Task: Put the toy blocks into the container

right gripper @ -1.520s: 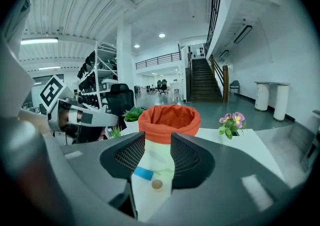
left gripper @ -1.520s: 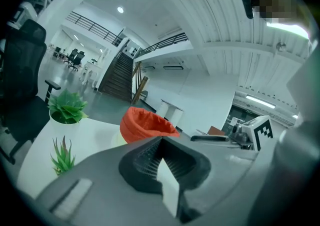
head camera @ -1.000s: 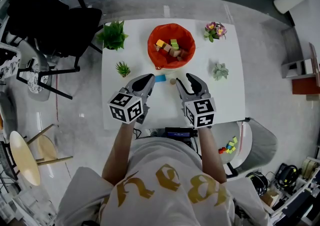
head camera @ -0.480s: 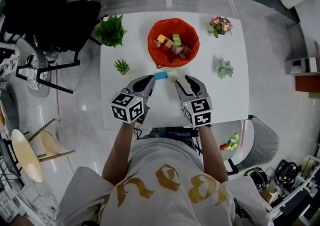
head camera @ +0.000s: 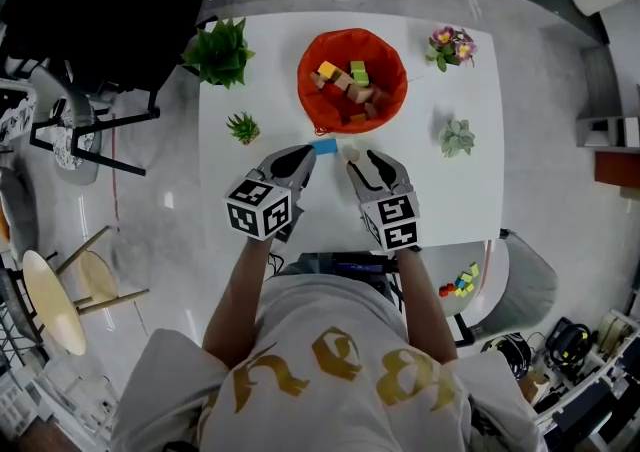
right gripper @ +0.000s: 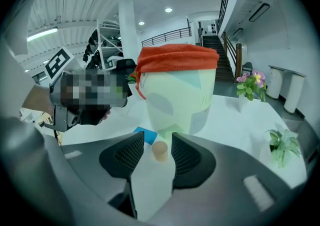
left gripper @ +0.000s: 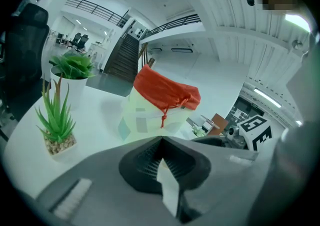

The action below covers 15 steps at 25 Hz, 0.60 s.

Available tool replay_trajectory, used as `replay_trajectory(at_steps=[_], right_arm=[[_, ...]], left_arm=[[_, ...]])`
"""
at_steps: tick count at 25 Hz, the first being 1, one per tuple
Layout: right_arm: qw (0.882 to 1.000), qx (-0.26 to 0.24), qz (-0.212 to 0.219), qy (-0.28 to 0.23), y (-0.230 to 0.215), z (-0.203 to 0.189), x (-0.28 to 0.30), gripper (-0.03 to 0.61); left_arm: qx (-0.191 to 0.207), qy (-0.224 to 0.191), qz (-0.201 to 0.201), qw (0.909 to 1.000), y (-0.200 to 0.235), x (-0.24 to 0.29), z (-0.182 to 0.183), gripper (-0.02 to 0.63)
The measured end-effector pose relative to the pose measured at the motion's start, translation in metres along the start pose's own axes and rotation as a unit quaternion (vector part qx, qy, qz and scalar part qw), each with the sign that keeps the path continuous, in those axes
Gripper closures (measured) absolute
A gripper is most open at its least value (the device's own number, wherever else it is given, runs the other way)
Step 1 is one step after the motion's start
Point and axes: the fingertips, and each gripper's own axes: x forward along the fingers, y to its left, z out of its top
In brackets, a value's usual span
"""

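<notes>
— Head view first?

— Yes. White table [head camera: 450, 195] filling the middle of the frame. At upper centre, a red-rimmed container [head camera: 303, 85] with a heap of toy blocks [head camera: 350, 92] inside. Just below its rim, on the bare tabletop, a blue block [head camera: 324, 147], and right beside that a small tan cylinder [head camera: 350, 152].

— And the grippers there?

— Left gripper [head camera: 300, 160] at centre left, tips just beside the blue block. Right gripper [head camera: 368, 166] at centre right, tips near the tan cylinder. Plants at the table's edges: leafy plant [head camera: 220, 52] at upper left, spiky plant [head camera: 243, 126] below it, flowering plant [head camera: 452, 44] at upper right, succulent [head camera: 458, 137] at right.

— Left gripper view?

— Jaws pressed together at lower centre, nothing between them. Container standing at centre frame, above the jaw tips. Spiky plant at the left edge, leafy plant behind it at upper left.

— Right gripper view?

— Jaws spread apart at lower centre. Tan cylinder upright in the gap at the tips, apparently touching neither pad. Blue block lying flat just left of it, partly behind the left-hand jaw tip. Container rising behind both at centre frame. Flowering plant at right, succulent at lower right.
</notes>
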Motion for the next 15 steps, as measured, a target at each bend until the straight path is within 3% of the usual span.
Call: replay_trajectory(at_steps=[15], right_arm=[[0.999,-0.024,0.021,0.023,0.005,-0.02,0.022,0.374]], left_arm=[[-0.012,0.021,0.004,0.9997,0.01,0.009,-0.016,0.612]])
